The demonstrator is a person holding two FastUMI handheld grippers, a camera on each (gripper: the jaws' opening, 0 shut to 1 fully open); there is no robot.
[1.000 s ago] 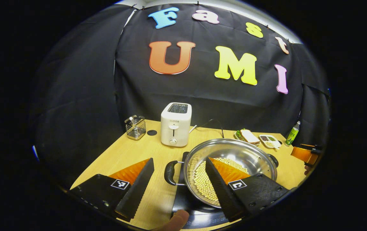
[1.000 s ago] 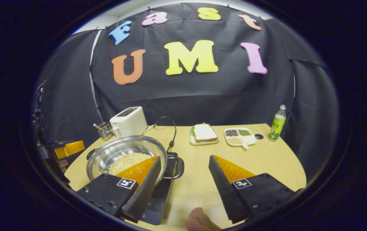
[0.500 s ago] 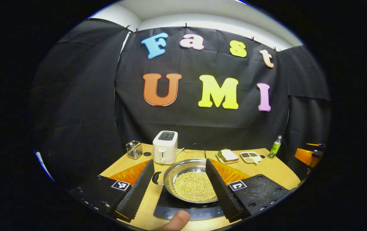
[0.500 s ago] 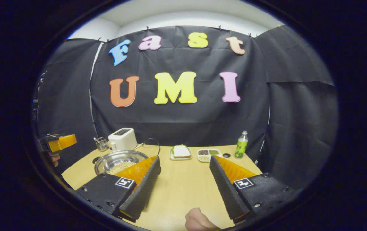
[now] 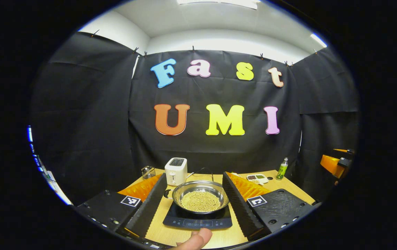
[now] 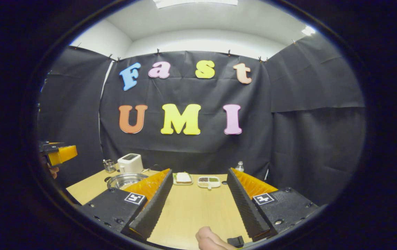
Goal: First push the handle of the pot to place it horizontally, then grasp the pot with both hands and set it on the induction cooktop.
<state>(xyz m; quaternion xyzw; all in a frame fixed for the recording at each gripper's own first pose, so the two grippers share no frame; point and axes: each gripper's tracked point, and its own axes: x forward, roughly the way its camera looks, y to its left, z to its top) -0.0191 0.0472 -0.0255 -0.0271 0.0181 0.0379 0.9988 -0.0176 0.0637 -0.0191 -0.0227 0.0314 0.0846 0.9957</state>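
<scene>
As I looked along my left gripper (image 5: 194,196) in the left gripper view, its fingers stood wide apart, holding nothing. Between them, farther off, the pot (image 5: 200,195) sat on the induction cooktop (image 5: 197,220) near the front edge of the bench (image 5: 281,185), with pale beads heaped in its bowl. One dark handle (image 5: 167,193) stuck out to the pot's left. A white toaster (image 5: 175,171) stood toward the back edge with a wire basket (image 5: 146,172) beside it, and a green bottle (image 5: 281,168) near the back right corner. My thumb (image 5: 195,240) showed at the bottom.

In the right gripper view, my right gripper (image 6: 199,192) was likewise spread wide and empty above bare bench (image 6: 195,208). The pot (image 6: 125,180) lay off to the left, partly hidden behind my left finger. A sandwich plate (image 6: 183,178) and what seemed a divided dish (image 6: 209,181) sat toward the back edge.
</scene>
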